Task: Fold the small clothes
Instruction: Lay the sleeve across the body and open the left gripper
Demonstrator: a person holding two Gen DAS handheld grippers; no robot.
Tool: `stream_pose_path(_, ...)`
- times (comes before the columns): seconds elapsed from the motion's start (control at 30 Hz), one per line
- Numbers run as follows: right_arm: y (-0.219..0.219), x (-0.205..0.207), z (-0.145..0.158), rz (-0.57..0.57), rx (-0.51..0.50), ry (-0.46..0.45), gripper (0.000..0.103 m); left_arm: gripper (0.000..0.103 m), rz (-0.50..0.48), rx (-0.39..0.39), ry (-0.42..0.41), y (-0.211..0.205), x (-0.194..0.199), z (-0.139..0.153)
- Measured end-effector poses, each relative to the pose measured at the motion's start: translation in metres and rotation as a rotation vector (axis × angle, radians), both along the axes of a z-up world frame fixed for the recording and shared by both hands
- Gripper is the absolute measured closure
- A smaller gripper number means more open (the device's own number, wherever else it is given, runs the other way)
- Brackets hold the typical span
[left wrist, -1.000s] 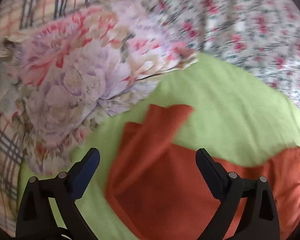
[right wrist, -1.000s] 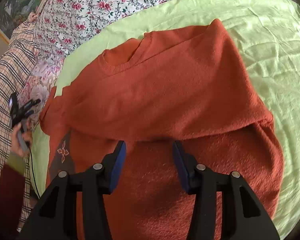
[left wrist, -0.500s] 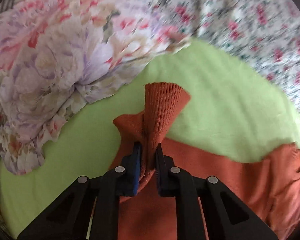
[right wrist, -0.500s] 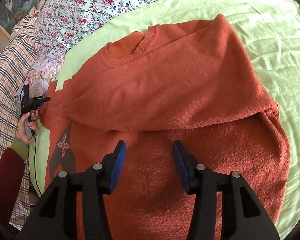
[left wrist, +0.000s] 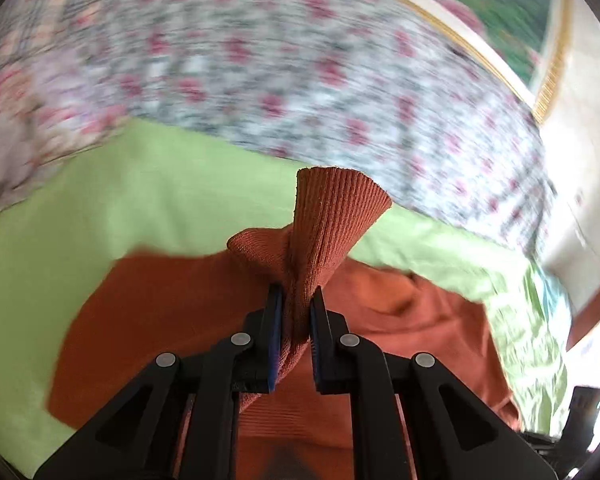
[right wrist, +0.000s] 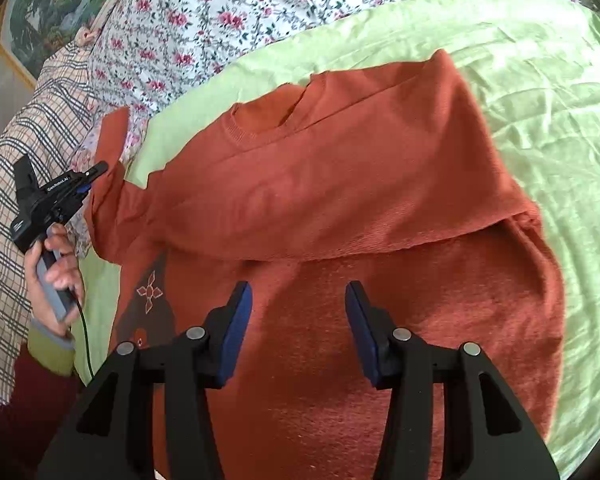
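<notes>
An orange knit sweater [right wrist: 340, 200] lies on a light green sheet [right wrist: 540, 80], its right side folded over the body. My left gripper [left wrist: 296, 300] is shut on the ribbed cuff of the left sleeve [left wrist: 328, 216] and holds it lifted above the sheet. In the right wrist view the left gripper [right wrist: 96, 170] shows at the far left with the sleeve [right wrist: 110, 148] standing up from it. My right gripper [right wrist: 298, 304] is open and empty, hovering over the sweater's lower body.
A floral bedcover [right wrist: 220, 8] lies behind the green sheet [left wrist: 100, 200]. A plaid blanket [right wrist: 40, 128] lies at the left. A framed picture [left wrist: 500, 0] leans on the wall behind the bed.
My left gripper shut on the sleeve cuff, lifted it and swung it right toward the sweater's body. My right gripper stayed open and rose slightly.
</notes>
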State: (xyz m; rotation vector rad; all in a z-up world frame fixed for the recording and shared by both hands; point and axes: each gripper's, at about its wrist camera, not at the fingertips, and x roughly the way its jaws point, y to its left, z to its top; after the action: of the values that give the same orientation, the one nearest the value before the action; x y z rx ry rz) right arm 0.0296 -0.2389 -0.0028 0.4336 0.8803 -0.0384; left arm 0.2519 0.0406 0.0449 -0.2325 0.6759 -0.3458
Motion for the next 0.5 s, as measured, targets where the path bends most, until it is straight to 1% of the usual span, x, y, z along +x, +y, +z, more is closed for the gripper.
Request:
stream_pose_path(0.07, -0.006, -0.004, 0.002, -0.019, 0.004, -0.008, 0.053, 0.092, -0.065, 0.028, -0.009, -0.04, -0.005, -0.005)
stream_pose_path(0.17, -0.016, -0.009, 0.003, -0.045, 0.011, -0.014, 0.053, 0.092, -0.138, 0.059, 0.014, -0.091, -0.007, -0.021)
stream_pose_path(0.27, -0.024, -0.012, 0.002, -0.065, 0.018, -0.016, 0.053, 0.092, -0.18, 0.085, 0.043, -0.124, -0.001, -0.041)
stream_pose_path(0.33, -0.027, -0.014, 0.001, -0.076, 0.022, -0.015, 0.053, 0.091, -0.201, 0.109, 0.059, -0.141, 0.001, -0.054)
stream_pose_path(0.4, -0.03, -0.014, 0.0, -0.083, 0.028, -0.016, 0.053, 0.087, -0.219, 0.128, 0.086, -0.152, 0.001, -0.067)
stream_pose_path(0.47, -0.032, -0.014, 0.0, -0.088, 0.03, -0.015, 0.053, 0.086, -0.236, 0.126, 0.116, -0.156, 0.0, -0.076)
stream_pose_path(0.5, -0.032, -0.012, 0.0, -0.093, 0.033, -0.015, 0.053, 0.084, -0.242, 0.123, 0.124, -0.156, -0.002, -0.08)
